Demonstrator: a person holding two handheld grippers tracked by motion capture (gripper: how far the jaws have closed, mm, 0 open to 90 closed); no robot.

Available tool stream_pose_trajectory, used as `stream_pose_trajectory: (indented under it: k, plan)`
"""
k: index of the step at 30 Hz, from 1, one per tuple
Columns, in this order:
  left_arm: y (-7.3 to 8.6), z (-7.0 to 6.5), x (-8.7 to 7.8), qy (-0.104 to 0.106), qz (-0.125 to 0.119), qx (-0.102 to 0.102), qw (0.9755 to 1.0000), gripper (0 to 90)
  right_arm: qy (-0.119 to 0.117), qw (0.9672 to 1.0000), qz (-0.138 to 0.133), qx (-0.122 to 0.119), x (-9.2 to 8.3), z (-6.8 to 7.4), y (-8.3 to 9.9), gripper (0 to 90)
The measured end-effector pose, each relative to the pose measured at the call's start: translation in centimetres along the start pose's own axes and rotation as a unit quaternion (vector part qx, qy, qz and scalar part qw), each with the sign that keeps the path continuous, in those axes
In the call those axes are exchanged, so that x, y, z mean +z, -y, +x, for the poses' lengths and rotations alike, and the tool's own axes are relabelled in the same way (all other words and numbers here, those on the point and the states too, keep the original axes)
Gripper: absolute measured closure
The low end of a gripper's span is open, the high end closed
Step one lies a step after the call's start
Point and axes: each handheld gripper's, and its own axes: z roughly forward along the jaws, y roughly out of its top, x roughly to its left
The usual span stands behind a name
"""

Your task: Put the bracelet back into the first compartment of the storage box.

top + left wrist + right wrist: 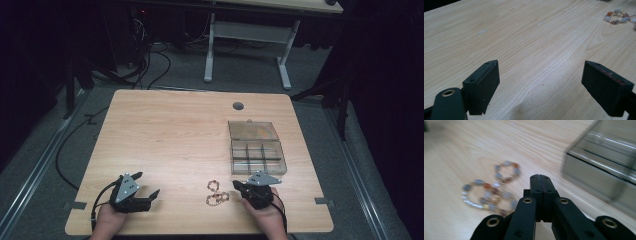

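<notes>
The table [165,145] is pale wood with long, wavy grain and rounded corners, matt and smooth; a small grey round cap [238,106] sits near its far edge.

The bracelets [216,193] lie near the near edge, right of the middle: loops of small rounded beads in milky grey, white and amber-orange with tiny gold links between them. In the high view one smaller loop lies just beyond a larger one, and the two touch or overlap. They lie flat on the bare wood.

The right gripper [237,186], black and angular with brass-ringed screw holes, rests just right of the bracelets with its jaws pressed flat together and nothing between them. In the right gripper view its tip is just beside the beads but apart from them.

The box [258,158], clear smoky plastic with thin dividers forming square compartments, stands toward the right edge just beyond the right gripper; its flat lid [253,130] lies open behind it.

The left gripper [147,186] sits near the near left corner, its blocky matt black jaws spread wide over bare wood, holding nothing. It is well apart from the bracelets, with only open tabletop between.
</notes>
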Motion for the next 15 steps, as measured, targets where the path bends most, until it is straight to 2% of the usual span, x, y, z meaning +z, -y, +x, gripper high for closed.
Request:
stream_pose_trajectory:
  k: [5, 9, 12, 15]
  plan:
    - [0.0, 0.0, 0.0, 0.001, 0.001, 0.0, 1.0, 15.4, -0.039, 0.9985, 0.009, -0.036, 0.7, 2.9, -1.1, 90.0]
    - [0.0, 0.0, 0.0, 0.0, 0.003, 0.001, 1.0, 15.4, -0.058, 0.9956, 0.028, -0.068, 2.5, 5.2, -1.8, 90.0]
    - [0.0, 0.0, 0.1, 0.0, 0.003, 0.002, 1.0, 15.4, -0.057, 0.9939, 0.041, -0.085, 3.7, 5.9, -2.1, 90.0]
    - [0.0, 0.0, 0.0, 0.0, 0.002, 0.001, 1.0, 15.4, -0.045, 0.9935, 0.055, -0.089, 4.4, 5.9, -2.2, 90.0]
